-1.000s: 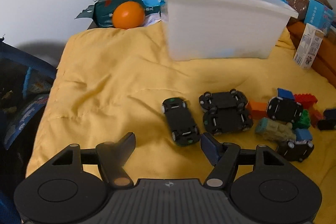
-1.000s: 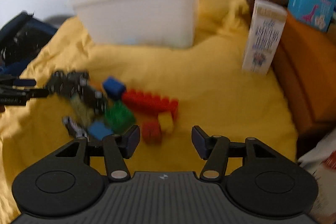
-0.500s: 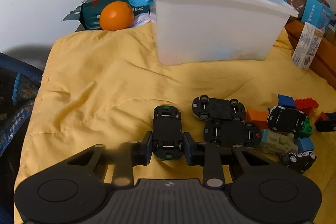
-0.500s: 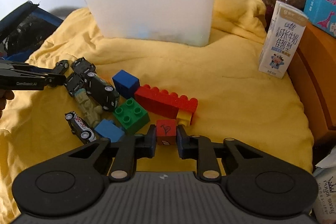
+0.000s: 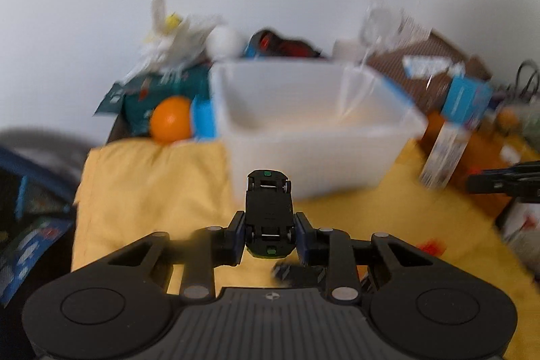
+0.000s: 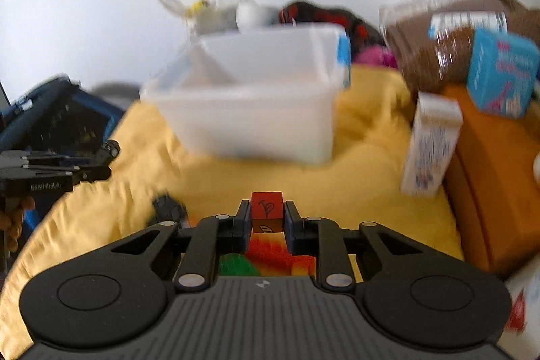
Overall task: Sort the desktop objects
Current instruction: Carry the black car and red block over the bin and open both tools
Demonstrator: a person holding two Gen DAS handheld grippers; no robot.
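Observation:
My left gripper [image 5: 269, 233] is shut on a black toy car [image 5: 269, 208], held underside up above the yellow cloth [image 5: 152, 184], in front of the white plastic bin [image 5: 314, 137]. My right gripper [image 6: 267, 218] is shut on a red cube block [image 6: 266, 210], lifted above the cloth [image 6: 371, 191] and facing the same bin [image 6: 256, 110]. The left gripper also shows at the left edge of the right wrist view [image 6: 84, 169], with the car's wheel at its tip. Red, yellow and green bricks [image 6: 270, 255] lie below the right gripper.
An orange [image 5: 170, 120] and a green packet lie behind the cloth at left. A milk carton [image 6: 430, 144] stands right of the bin, beside an orange box [image 6: 499, 177] and a blue box [image 6: 503, 76]. A dark blue basket [image 6: 50, 120] is at far left.
Both grippers have lifted off the cloth with their objects and moved toward the bin. A second ago both were open; half a second ago they had closed on the car and the cube.

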